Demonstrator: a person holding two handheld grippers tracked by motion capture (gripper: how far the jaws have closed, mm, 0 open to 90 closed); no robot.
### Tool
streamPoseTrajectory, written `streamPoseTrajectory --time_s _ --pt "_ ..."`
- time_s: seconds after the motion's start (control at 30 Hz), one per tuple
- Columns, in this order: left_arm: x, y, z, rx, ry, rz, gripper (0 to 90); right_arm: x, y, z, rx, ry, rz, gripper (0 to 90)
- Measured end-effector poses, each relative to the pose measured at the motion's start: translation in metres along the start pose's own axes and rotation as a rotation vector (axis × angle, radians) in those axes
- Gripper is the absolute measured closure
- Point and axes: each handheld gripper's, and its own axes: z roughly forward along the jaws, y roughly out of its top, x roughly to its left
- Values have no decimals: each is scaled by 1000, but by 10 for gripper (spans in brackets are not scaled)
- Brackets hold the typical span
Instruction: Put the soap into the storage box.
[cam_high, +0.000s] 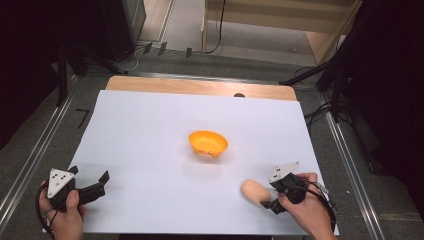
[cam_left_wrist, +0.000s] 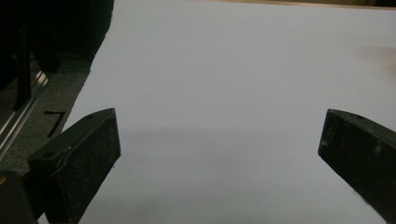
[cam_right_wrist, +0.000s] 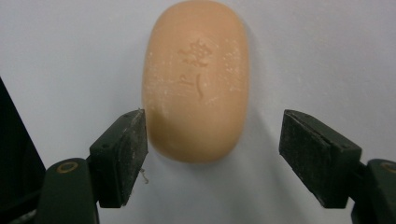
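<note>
A peach oval soap (cam_high: 255, 191) with a stamped mark is seen at the lower right of the desk (cam_high: 150, 130), bare room lying around it. The right gripper (cam_right_wrist: 212, 144) is spread around it, one pad touching, not pinching. The left gripper (cam_left_wrist: 219, 144) is spread wide over bare surface at the lower left. An orange bowl (cam_high: 208, 143) sits mid-frame.

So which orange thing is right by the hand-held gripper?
The peach-orange oval soap bar, lying flat between the right hand-held gripper jaws. The bright orange plastic bowl sits apart, mid-table.
</note>
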Motion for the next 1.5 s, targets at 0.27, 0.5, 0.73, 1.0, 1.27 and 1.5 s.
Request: streamPoseTrajectory --time_s 0.27,0.5,0.73,1.0,1.27,1.5 --pt "0 0 0 1 0 1 0 4 12 8 16 10 14 266" --pt "0 0 0 0 0 0 0 7 22 17 43 0 54 284" --pt "0 0 0 -1 -2 -2 0 9 25 24 63 -9 68 299" --pt "0 0 0 0 -1 0 0 17 26 29 69 -79 37 312" --pt "0 0 0 -1 0 0 0 21 22 30 46 -101 21 314" --pt "0 0 0 0 1 1 0 21 25 30 63 -106 24 325"
